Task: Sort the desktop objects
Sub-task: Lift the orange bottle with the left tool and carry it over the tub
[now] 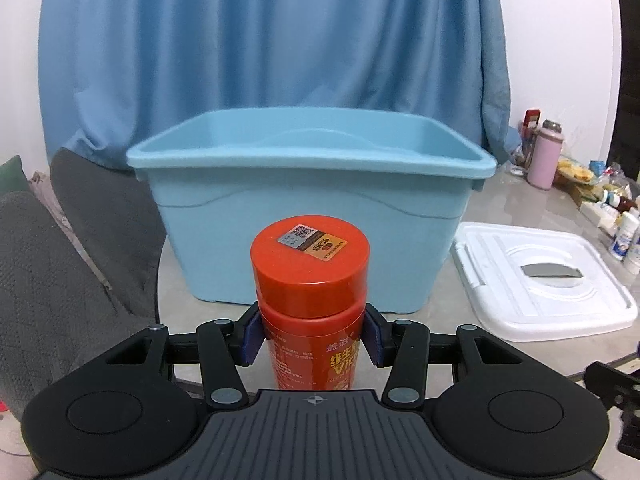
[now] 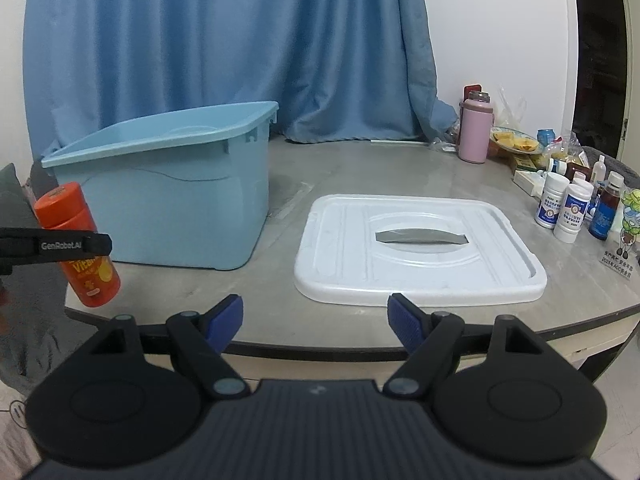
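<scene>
My left hand-held gripper (image 1: 312, 334) is clamped on a round orange plastic vitamin bottle with an orange screw cap (image 1: 310, 264); both blue pads (image 1: 251, 334) press its sides just below the cap. I hold the bottle in the air at the near edge of the grey round bench (image 2: 400, 168), in front of the near wall of the open light-blue plastic storage tub (image 1: 308, 160). From the left wrist view the bottle stands upright and a small QR-code sticker (image 1: 312, 240) shows on its cap.

My right hand-held gripper (image 2: 315, 318) has its fingers spread wide apart, holding and touching nothing, poised at the near rim of the bench.

The right wrist view shows what the left cannot: the bottle from the side, tilted, with my left gripper's black finger across its label, and its base off the bench. It also shows the flat white plastic tub lid with a grey handle recess (image 2: 420, 240) whole, lying on the bench just right of the tub. Beyond it stand a pink insulated flask (image 2: 475, 132) and a group of small white medicine bottles (image 2: 564, 208) at the far right. A blue curtain (image 2: 224, 40) hangs behind the bench. Only the left wrist view looks down into the tub, though its floor stays hidden.
</scene>
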Tool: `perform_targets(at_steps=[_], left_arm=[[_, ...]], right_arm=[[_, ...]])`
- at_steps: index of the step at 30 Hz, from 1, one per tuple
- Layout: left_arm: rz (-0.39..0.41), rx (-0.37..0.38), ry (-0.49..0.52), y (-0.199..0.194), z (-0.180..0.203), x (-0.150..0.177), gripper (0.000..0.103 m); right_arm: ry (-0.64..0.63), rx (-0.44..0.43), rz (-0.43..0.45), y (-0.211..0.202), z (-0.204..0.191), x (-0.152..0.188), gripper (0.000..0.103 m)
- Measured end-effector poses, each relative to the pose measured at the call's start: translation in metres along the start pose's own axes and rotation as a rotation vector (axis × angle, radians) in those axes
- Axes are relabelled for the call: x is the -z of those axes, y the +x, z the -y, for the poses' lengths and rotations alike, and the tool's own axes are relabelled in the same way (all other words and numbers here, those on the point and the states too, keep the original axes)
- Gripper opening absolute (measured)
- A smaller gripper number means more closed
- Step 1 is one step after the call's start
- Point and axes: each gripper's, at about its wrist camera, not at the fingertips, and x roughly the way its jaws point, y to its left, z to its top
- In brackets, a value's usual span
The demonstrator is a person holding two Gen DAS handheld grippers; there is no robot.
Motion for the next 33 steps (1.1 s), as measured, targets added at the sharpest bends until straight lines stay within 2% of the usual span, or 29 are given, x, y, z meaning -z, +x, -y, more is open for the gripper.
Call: perform_targets(at_steps=[8, 17, 28, 33], left_arm=[[0.021, 0.007, 0.007, -0.038, -0.001, -0.015, 0.05], [0.068, 0.015, 0.015, -0.067, 0.003, -0.049, 0.05], [0.141, 0.053, 0.03, -0.063, 0.013, -0.101, 0.05], [0.159, 0.056, 0.046, -0.049, 0.017, -0.129, 0.05]], right_arm=[[0.019, -0.009, 0.033, -0.019, 0.004, -0.007, 0.079], [0.036, -0.017, 0.043, -0.025, 0.007, -0.009, 0.079], [0.076, -0.004, 0.053, -0.01, 0.007, -0.025, 0.079], [0.088, 0.003, 0.056, 0.0, 0.005, -0.035, 0.079]])
